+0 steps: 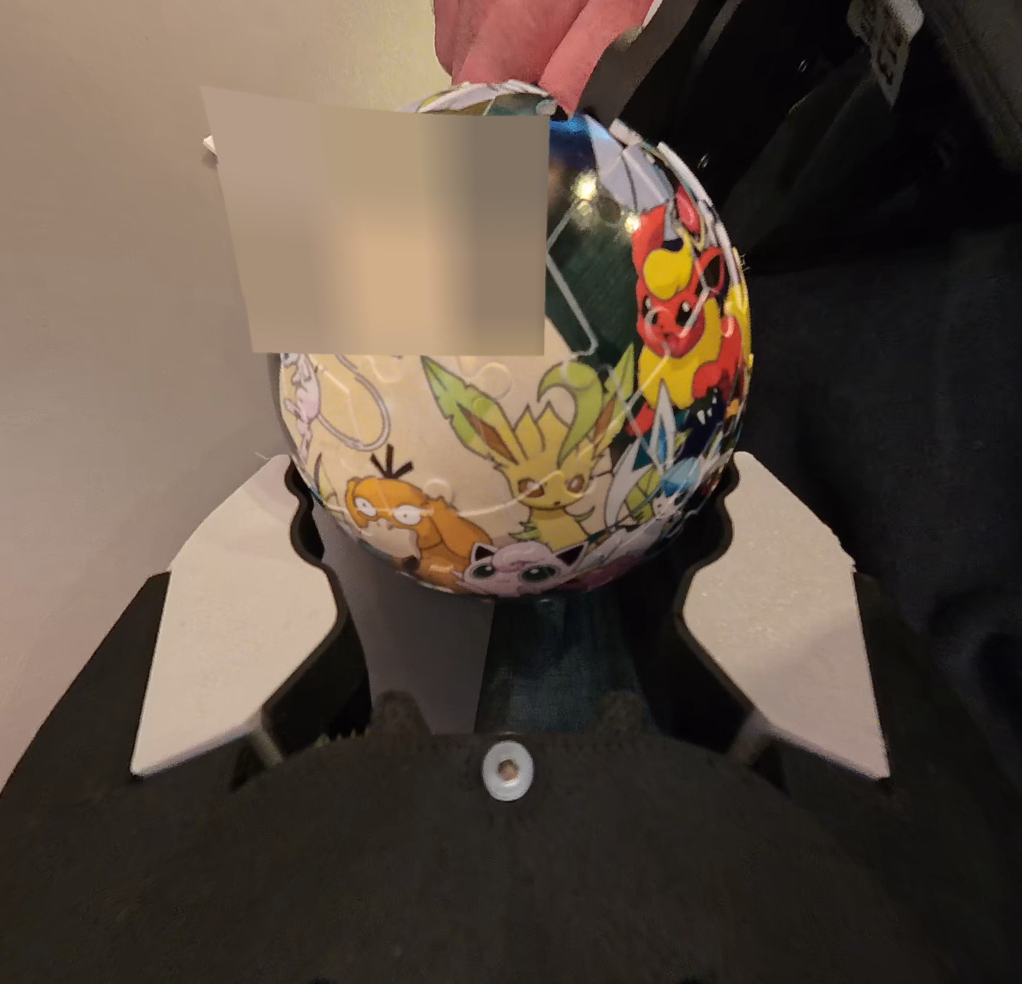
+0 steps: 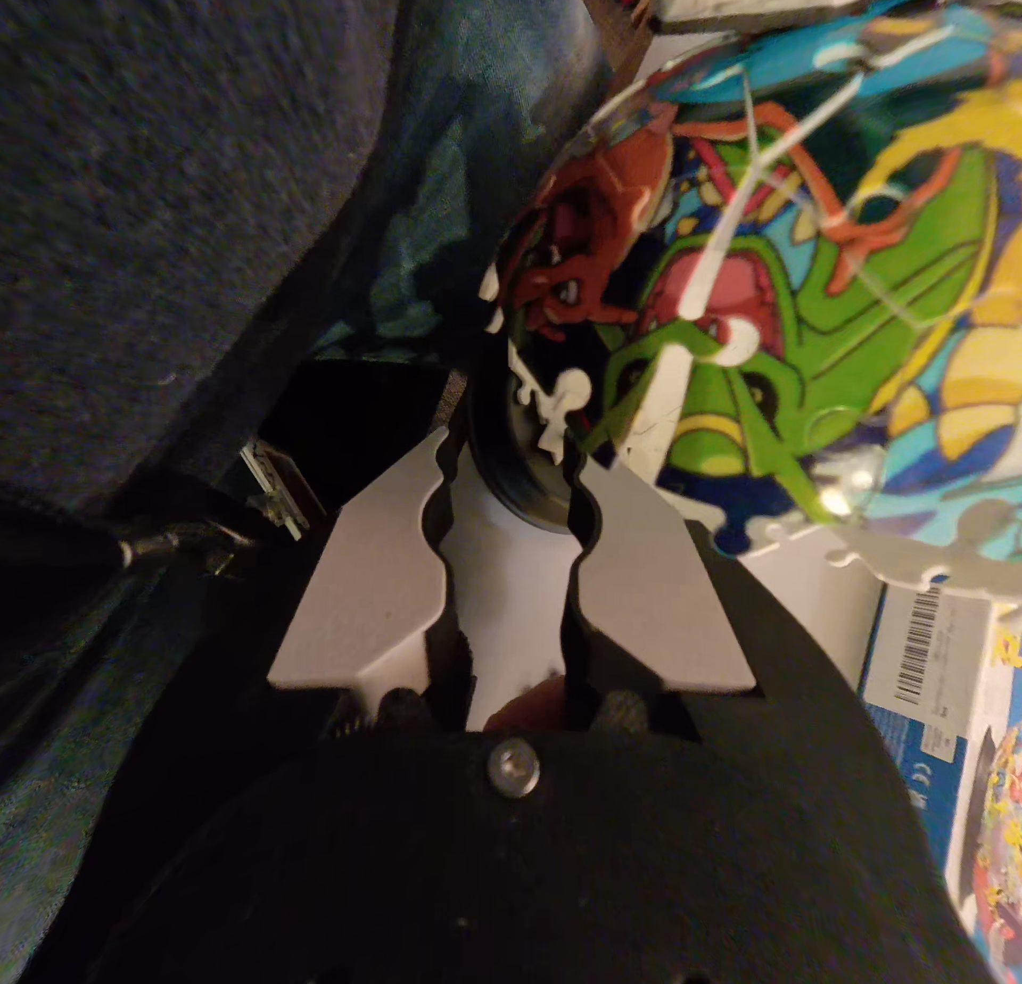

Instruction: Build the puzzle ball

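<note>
The puzzle ball (image 1: 514, 421), printed with colourful cartoon creatures, sits between the two fingers of my left gripper (image 1: 509, 493), which is shut on its lower half. A dark gap (image 1: 586, 272) shows in the ball's upper right shell. A bare hand (image 1: 514, 23) touches the top of the ball. My right gripper shows beside the hand in the left wrist view (image 1: 625, 78). In the right wrist view the ball (image 2: 802, 294) fills the upper right, with loose white piece edges (image 2: 553, 399) at an opening. My right gripper (image 2: 511, 451) has its jaws slightly apart, just below that opening, holding nothing I can see.
A dark round disc (image 2: 520, 487) lies just beyond the right fingertips. A puzzle box (image 2: 940, 736) with a barcode lies at the lower right. Dark clothing (image 2: 166, 156) fills the left of that view. A pale wall (image 1: 110, 294) is behind the ball.
</note>
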{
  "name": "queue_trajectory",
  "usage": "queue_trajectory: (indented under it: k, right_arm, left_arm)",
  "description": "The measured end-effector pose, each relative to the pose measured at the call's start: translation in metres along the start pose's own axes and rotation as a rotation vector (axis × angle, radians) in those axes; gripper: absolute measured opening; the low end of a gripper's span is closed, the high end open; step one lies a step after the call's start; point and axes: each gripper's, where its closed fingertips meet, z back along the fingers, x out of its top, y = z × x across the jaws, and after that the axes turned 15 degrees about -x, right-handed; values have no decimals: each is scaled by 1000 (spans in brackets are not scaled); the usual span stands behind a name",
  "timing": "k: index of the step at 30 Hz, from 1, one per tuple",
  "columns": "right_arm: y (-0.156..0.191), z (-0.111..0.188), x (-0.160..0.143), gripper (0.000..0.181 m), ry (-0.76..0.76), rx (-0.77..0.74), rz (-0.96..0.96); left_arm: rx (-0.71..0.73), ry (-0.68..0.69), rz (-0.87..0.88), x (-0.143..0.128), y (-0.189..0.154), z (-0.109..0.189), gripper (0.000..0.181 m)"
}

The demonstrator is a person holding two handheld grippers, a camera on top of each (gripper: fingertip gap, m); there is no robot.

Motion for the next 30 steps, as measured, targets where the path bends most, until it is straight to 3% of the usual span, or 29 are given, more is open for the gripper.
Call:
queue_trajectory:
  k: [12, 30]
  right_arm:
    - [-9, 12, -4, 9, -21, 5, -64]
    - [-19, 22, -6, 0, -67, -66, -10]
  left_arm:
    - [-8, 5, -8, 3, 1, -1, 134]
    - [-6, 4, -9, 3, -2, -5, 133]
